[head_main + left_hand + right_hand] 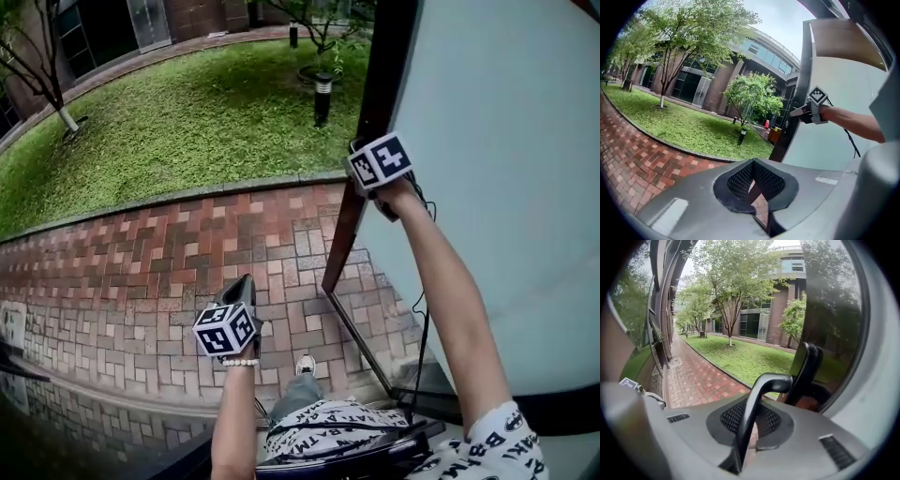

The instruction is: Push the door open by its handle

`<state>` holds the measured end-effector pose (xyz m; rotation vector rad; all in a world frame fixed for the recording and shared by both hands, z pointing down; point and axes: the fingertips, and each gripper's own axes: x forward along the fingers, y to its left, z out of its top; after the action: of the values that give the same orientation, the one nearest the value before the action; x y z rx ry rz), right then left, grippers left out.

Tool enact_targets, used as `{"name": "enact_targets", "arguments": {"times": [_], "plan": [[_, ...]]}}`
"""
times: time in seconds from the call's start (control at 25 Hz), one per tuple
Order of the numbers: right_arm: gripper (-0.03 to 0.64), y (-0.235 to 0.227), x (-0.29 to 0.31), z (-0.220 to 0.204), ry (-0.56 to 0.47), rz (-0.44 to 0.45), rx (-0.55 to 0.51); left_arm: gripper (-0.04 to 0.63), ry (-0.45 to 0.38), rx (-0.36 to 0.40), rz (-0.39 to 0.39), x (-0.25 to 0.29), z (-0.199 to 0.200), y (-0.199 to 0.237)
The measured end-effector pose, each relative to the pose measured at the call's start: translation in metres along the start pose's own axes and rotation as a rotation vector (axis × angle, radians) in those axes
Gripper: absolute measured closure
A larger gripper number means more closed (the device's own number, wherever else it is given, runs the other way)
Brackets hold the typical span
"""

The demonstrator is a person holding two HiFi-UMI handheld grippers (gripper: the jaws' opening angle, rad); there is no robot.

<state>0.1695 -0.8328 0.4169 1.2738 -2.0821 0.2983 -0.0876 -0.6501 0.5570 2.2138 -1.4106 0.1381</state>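
The door [506,141] is a pale glass leaf in a dark frame, swung outward over the brick paving. In the right gripper view its black lever handle [764,390] runs down between my jaws, and my right gripper [749,430] is shut on it. The head view shows that right gripper [361,178] at the door's edge, arm stretched out. My left gripper [244,289] hangs lower and to the left over the bricks, away from the door. In its own view the left gripper [757,194] is shut with nothing in it.
Red and grey brick paving [169,272] spreads below, bordered by a curb and a lawn [187,112] with trees and a short lamp post [322,94]. The person's shoe [306,364] and patterned clothing show at the bottom.
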Motion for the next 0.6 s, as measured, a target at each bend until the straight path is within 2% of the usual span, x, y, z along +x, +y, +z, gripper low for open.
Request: {"name": "enact_targets", "arguments": {"times": [0.12, 0.32, 0.6], "plan": [[0.595, -0.024, -0.013, -0.019, 0.0, -0.034, 0.017, 0.612, 0.012, 0.004, -0.001, 0.007, -0.015, 0.005], [0.596, -0.093, -0.012, -0.01, -0.005, -0.066, 0.104, 0.612, 0.051, 0.002, 0.007, 0.041, 0.002, 0.009], [0.598, -0.17, -0.025, -0.027, -0.02, -0.149, 0.204, 0.612, 0.085, 0.02, 0.008, 0.064, 0.0, 0.006]]}}
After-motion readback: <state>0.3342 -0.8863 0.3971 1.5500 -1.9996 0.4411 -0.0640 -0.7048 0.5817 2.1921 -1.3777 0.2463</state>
